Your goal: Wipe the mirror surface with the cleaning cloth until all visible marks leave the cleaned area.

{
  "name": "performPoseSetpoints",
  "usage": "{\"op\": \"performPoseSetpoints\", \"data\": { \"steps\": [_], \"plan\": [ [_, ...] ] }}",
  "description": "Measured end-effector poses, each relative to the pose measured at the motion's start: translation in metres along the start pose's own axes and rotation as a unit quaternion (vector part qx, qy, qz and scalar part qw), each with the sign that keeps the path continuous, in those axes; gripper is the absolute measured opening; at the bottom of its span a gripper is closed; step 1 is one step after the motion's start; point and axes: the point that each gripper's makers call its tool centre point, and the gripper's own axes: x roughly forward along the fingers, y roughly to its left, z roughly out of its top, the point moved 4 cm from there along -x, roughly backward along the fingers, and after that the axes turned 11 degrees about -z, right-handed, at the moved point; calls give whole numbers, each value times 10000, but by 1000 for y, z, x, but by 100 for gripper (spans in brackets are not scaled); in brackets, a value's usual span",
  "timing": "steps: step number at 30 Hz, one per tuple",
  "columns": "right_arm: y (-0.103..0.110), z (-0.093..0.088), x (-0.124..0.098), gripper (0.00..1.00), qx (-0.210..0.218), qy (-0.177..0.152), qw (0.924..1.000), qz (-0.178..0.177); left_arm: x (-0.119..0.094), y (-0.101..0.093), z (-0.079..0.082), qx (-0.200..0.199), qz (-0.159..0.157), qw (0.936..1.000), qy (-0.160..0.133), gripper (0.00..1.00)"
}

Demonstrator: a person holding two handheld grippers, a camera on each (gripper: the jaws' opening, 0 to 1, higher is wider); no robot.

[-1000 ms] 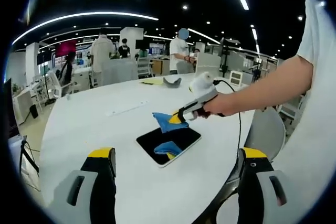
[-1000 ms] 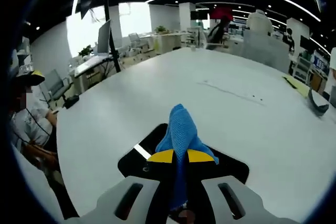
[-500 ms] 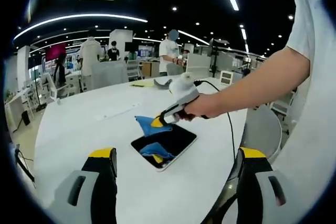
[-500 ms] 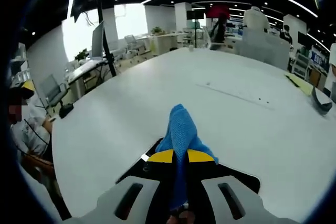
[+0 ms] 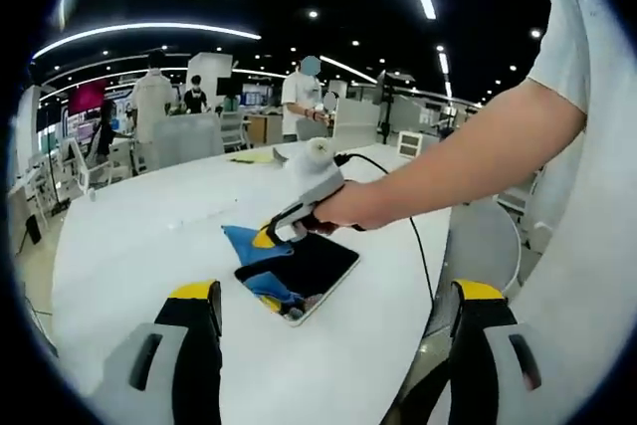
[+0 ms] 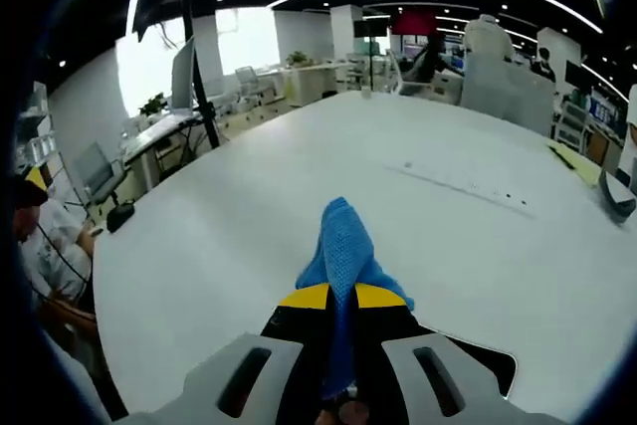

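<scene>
The big white bench point(image 5: 129, 236) holds the mirror point(image 5: 297, 271) — a flat, dark rectangle lying near the person's side. Its long way runs slanting across the left gripper view.

The right gripper point(image 6: 342, 298) is the nearer one. It sits just over the mirror's far end, with the dark glass under and behind its jaws. The jaws are pinched tight on the blue cleaning cloth point(image 6: 344, 246), which pokes out past the mirror's edge over the bare bench. To wipe more, I think it must come back toward the person, along the glass.

The left gripper point(image 5: 333, 291) hangs well back from the mirror — its jaws are wide apart and hold nothing.

There are no boxes or bowls here to hold things.
</scene>
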Motion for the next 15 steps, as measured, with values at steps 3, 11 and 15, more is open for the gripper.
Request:
{"op": "performPoseSetpoints", "data": {
  "steps": [3,11,15],
  "plan": [
    [2,6,5,2,21,-8,10000,-12,1,0,0,-9,-54,10000,2,96],
    [5,10,15,2,-12,24,10000,-11,5,0,-1,30,-218,9997,52,96],
    [7,9,19,2,39,41,10000,-19,3,3,-2,23,-246,9997,62,96]
  ]
}}
